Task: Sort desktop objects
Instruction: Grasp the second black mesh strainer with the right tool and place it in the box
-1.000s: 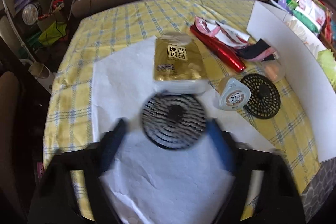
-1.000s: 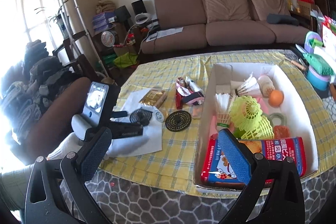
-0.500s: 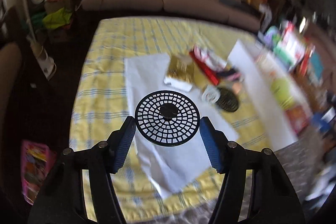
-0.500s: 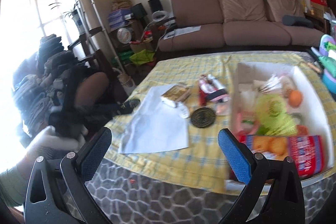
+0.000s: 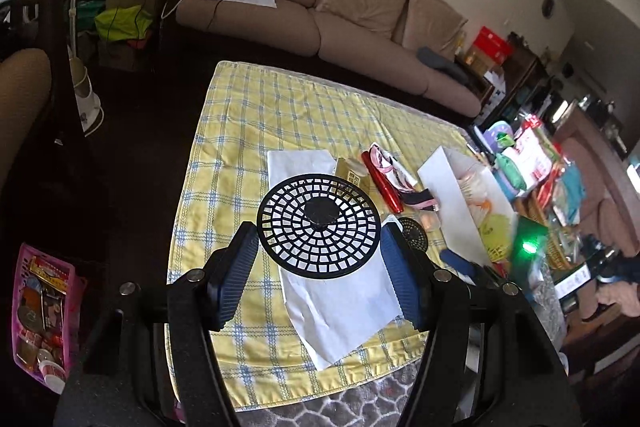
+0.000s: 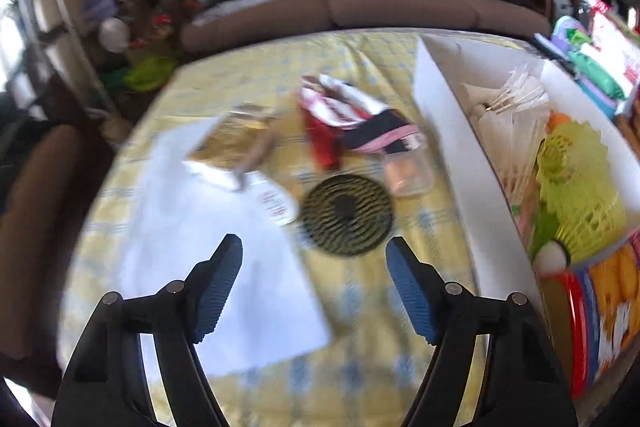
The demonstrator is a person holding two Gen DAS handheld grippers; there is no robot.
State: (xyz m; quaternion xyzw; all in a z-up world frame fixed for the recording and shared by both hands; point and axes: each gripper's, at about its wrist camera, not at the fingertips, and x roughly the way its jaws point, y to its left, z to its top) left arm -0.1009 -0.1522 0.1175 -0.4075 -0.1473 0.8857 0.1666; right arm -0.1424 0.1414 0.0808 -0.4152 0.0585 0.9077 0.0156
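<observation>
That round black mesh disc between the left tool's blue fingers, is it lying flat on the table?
No, the black mesh disc is lifted clear above the white paper, clamped at its edges by the left gripper's fingers.

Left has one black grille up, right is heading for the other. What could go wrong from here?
The left gripper holds its black grille only by the rim; it could tip or slip out. The right gripper, whose jaws have just been closing with nothing between them, may snag the paper sheet beside the second grille.

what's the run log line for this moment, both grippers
left gripper: shut on black mesh disc, lifted over white paper | right gripper: open, jaws just closing, empty, above second mesh disc
</observation>
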